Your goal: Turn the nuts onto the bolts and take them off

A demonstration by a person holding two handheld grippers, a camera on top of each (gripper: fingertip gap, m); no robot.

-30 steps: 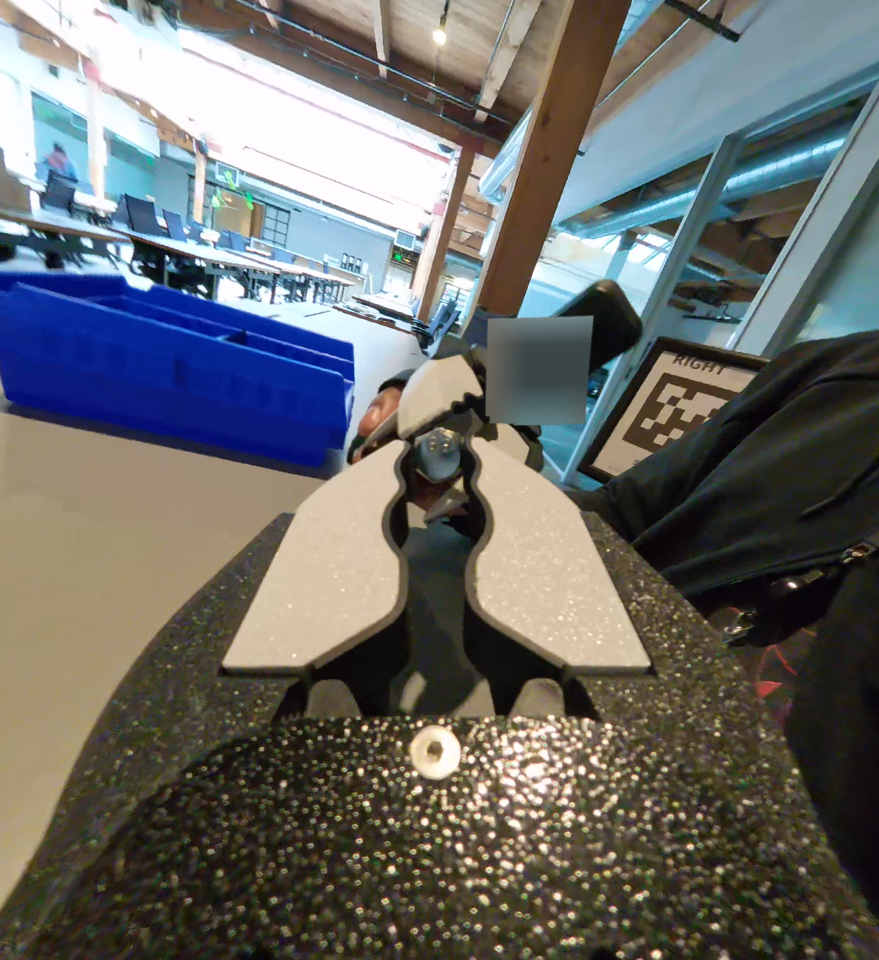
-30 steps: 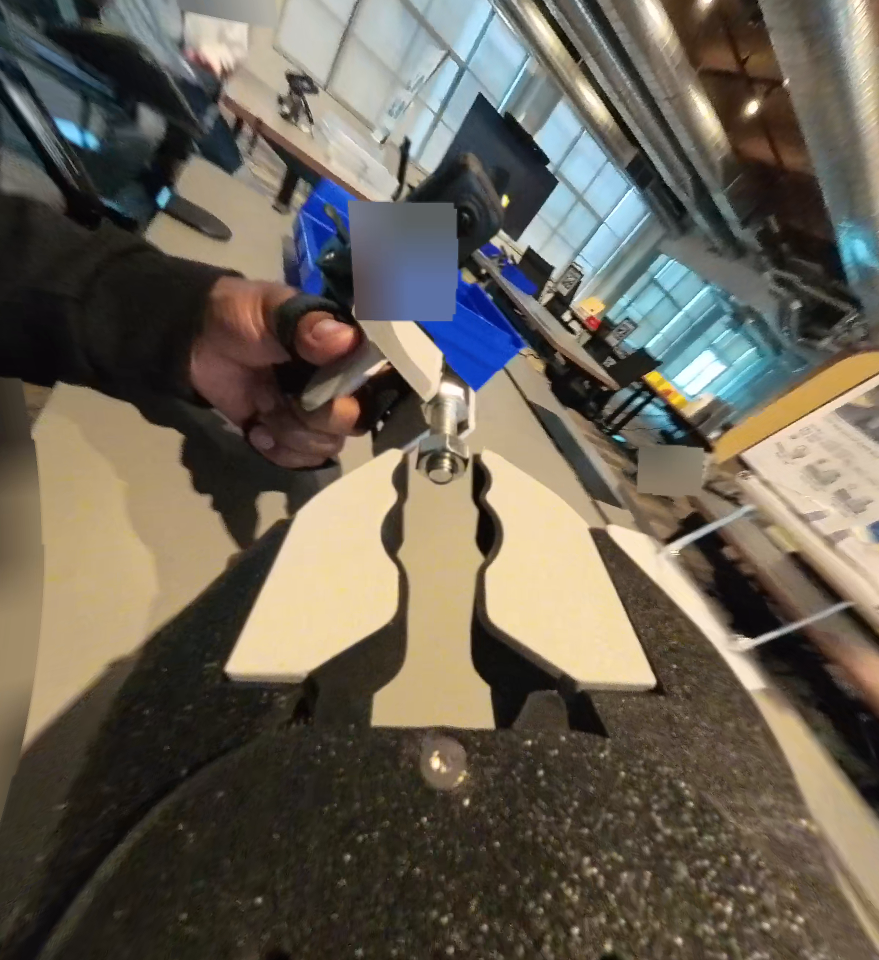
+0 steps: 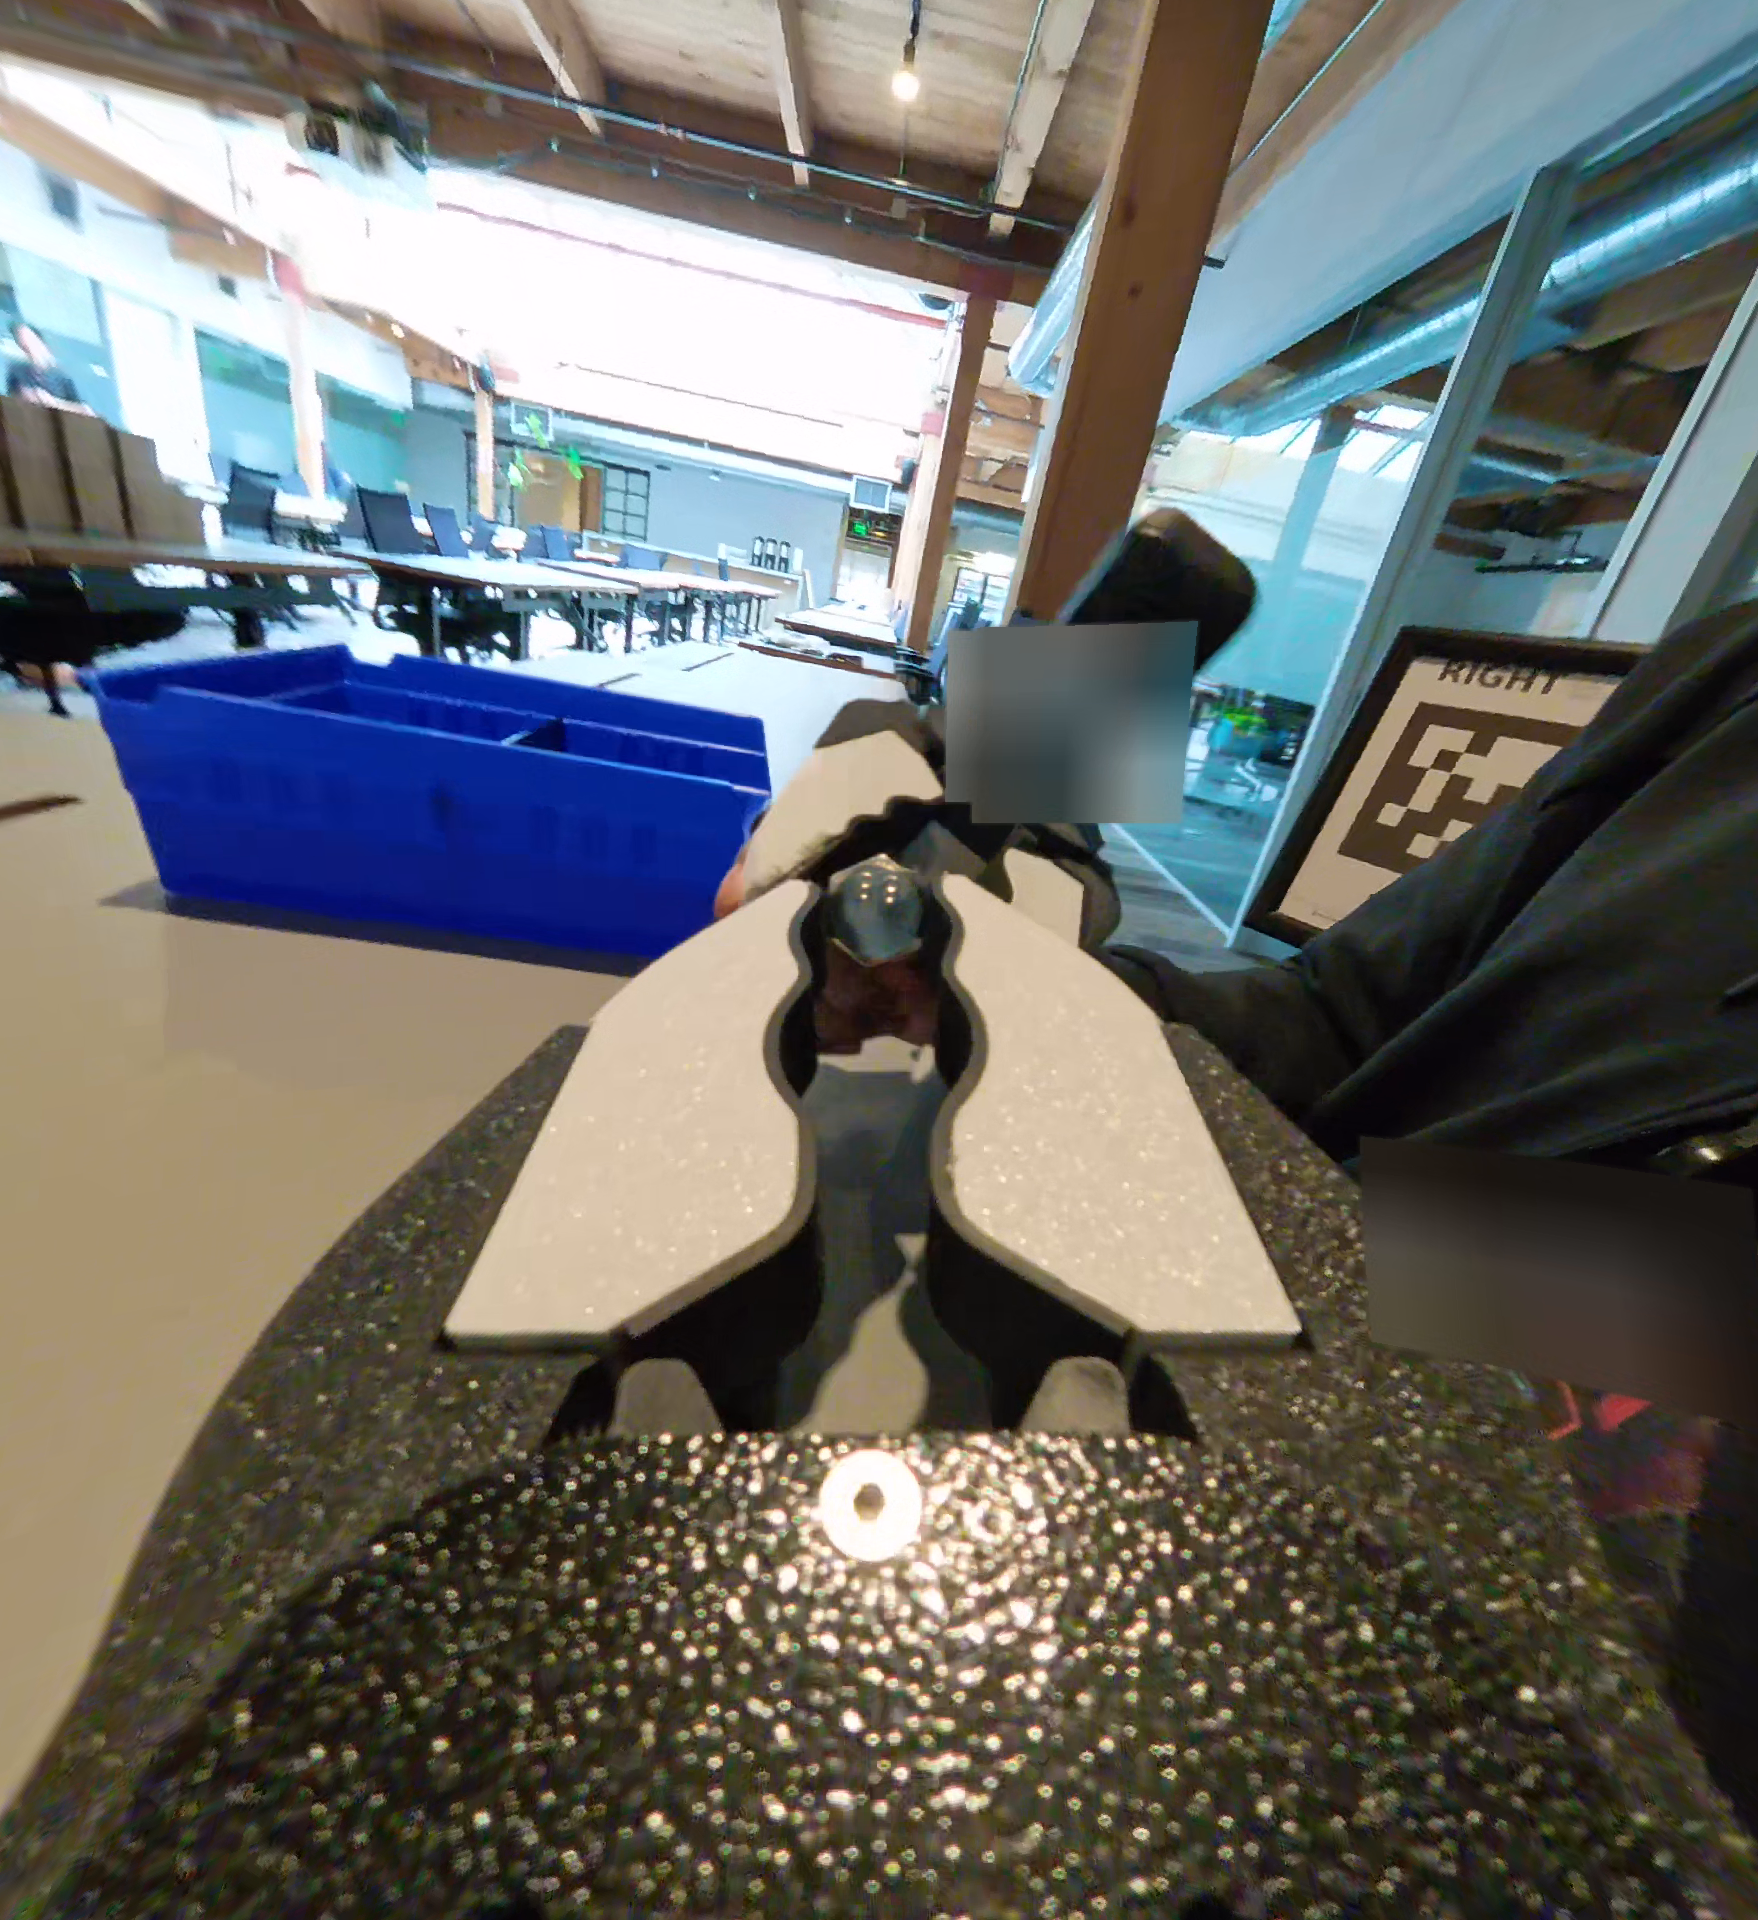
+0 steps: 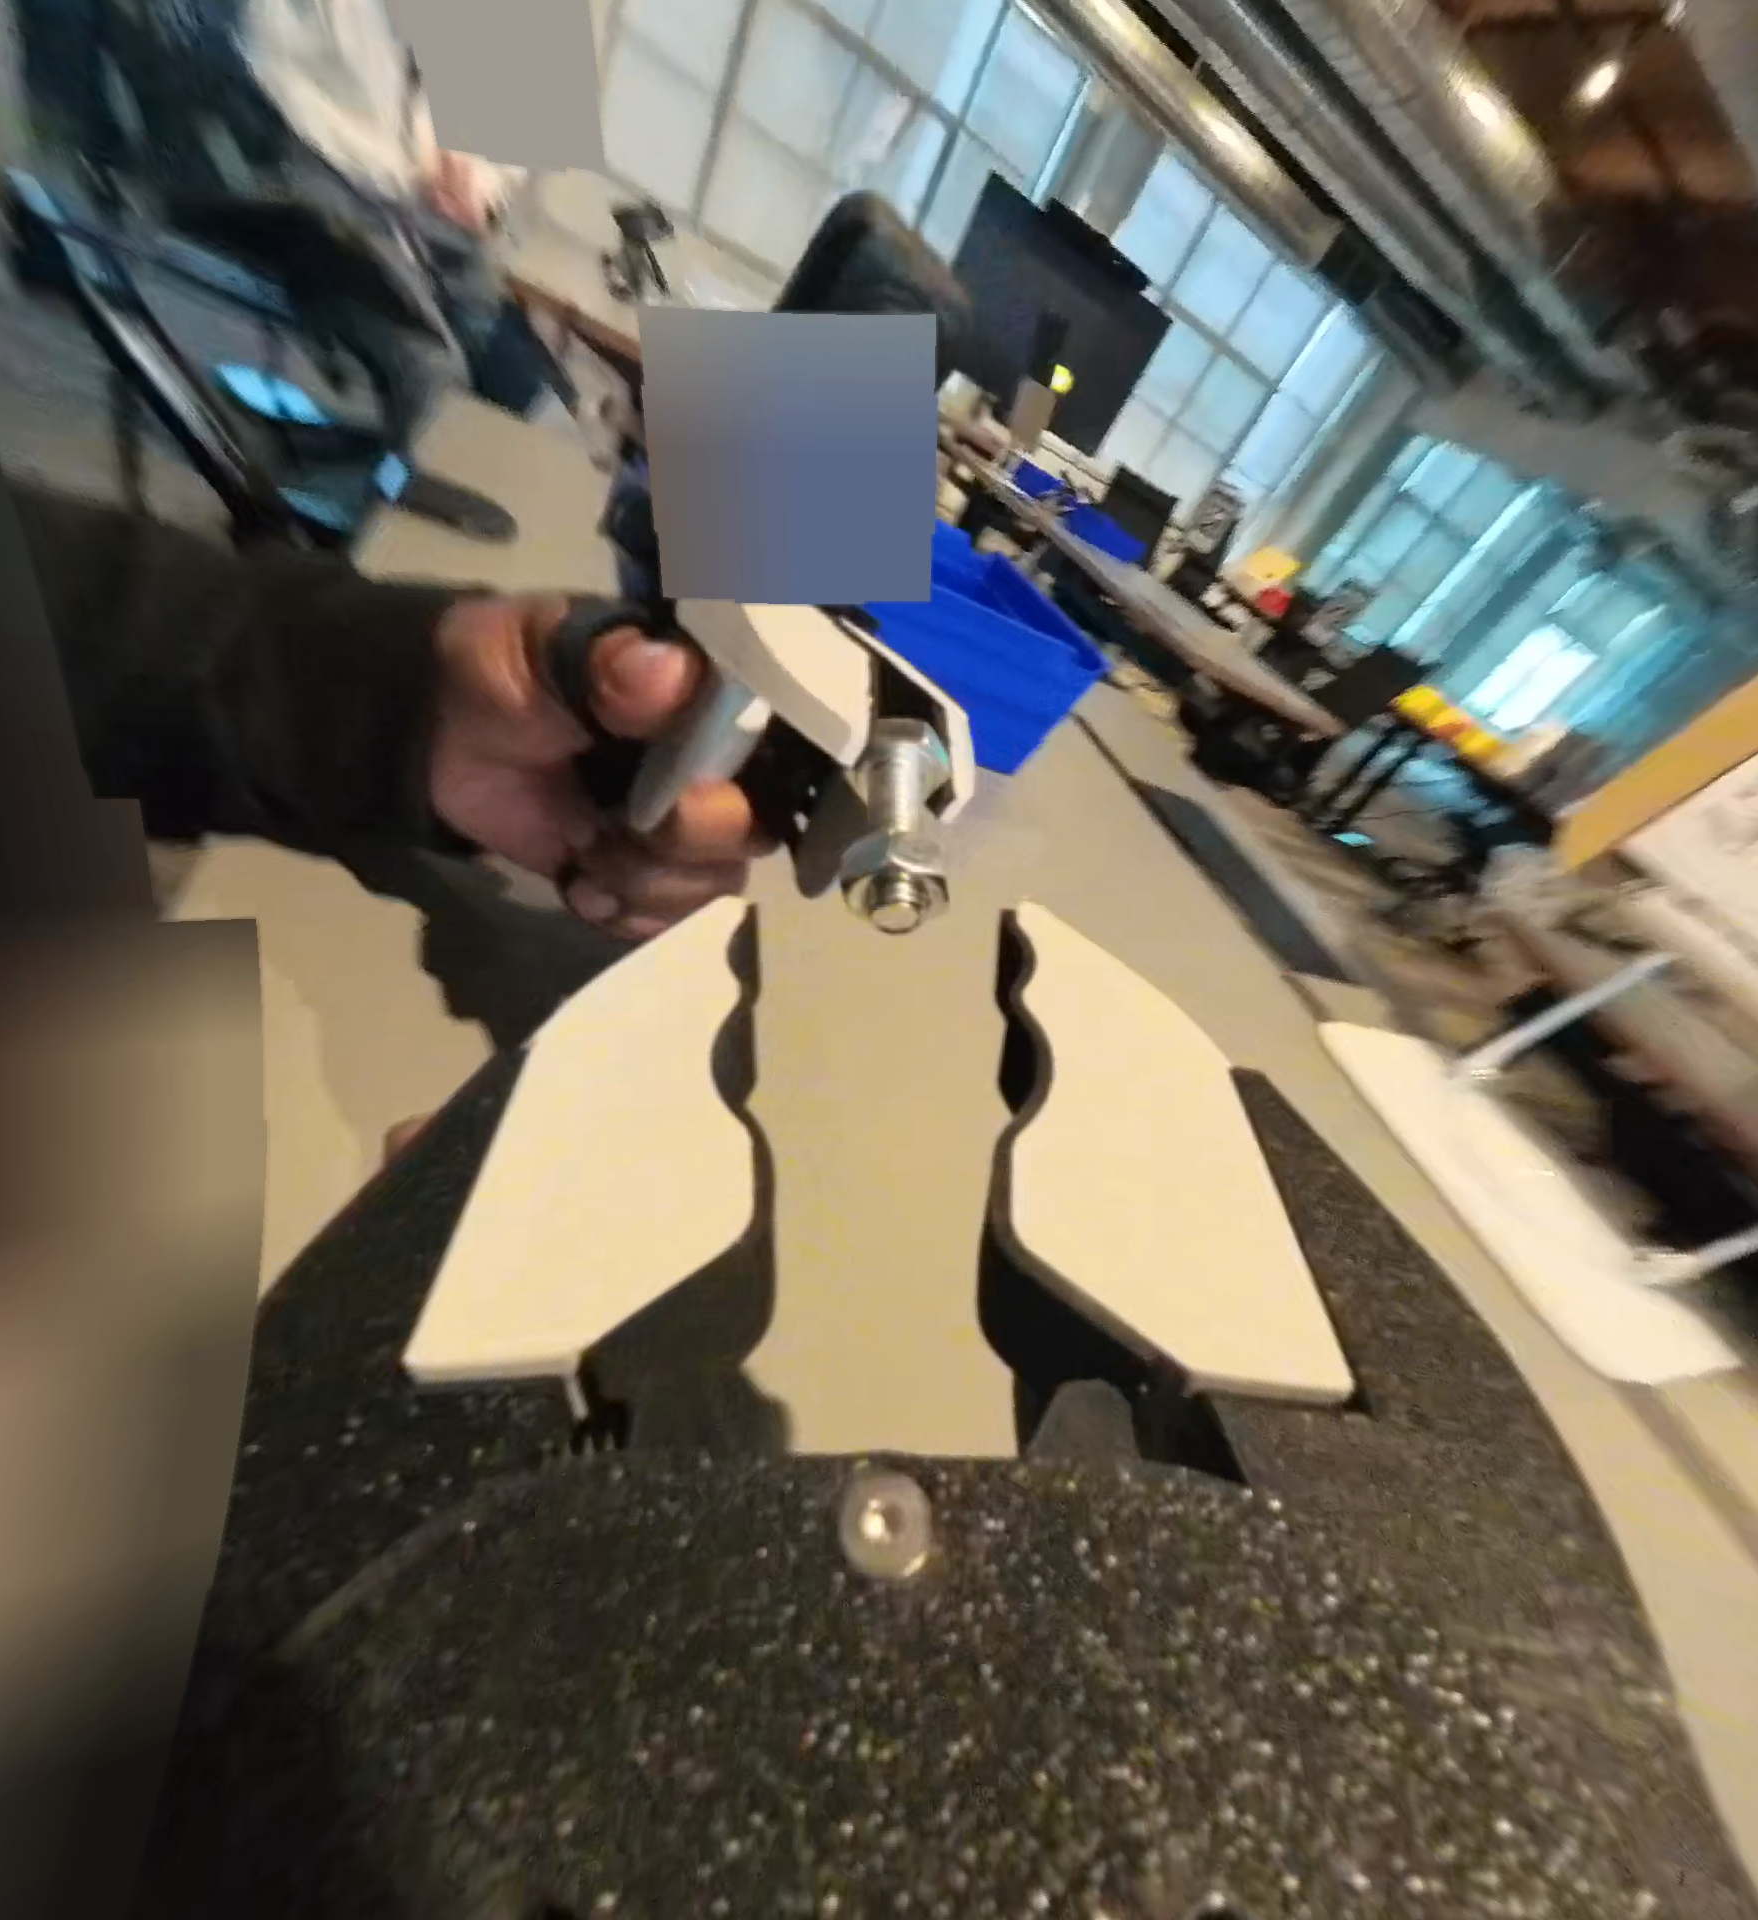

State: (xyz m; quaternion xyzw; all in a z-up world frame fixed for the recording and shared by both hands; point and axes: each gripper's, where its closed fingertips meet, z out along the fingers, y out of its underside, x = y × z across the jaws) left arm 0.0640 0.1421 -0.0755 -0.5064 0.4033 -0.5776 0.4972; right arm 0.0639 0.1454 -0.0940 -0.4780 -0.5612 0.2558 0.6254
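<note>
Bolt (image 4: 890,805) with nut (image 4: 894,862) sits clamped in the left hand-held gripper (image 3: 875,914), while the right hand-held gripper (image 4: 875,925) gapes released just beside the nut.

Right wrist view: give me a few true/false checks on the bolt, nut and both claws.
1. The left claw holds the bolt by its head end. True.
2. The right claw is shut on the nut. False: its fingers stand apart, open, and the nut sits just beyond their tips.
3. The nut is threaded on the bolt. True.
4. The bolt lies on the table. False: it is held in the air above it.
5. The bin behind is red. False: it is blue.
</note>
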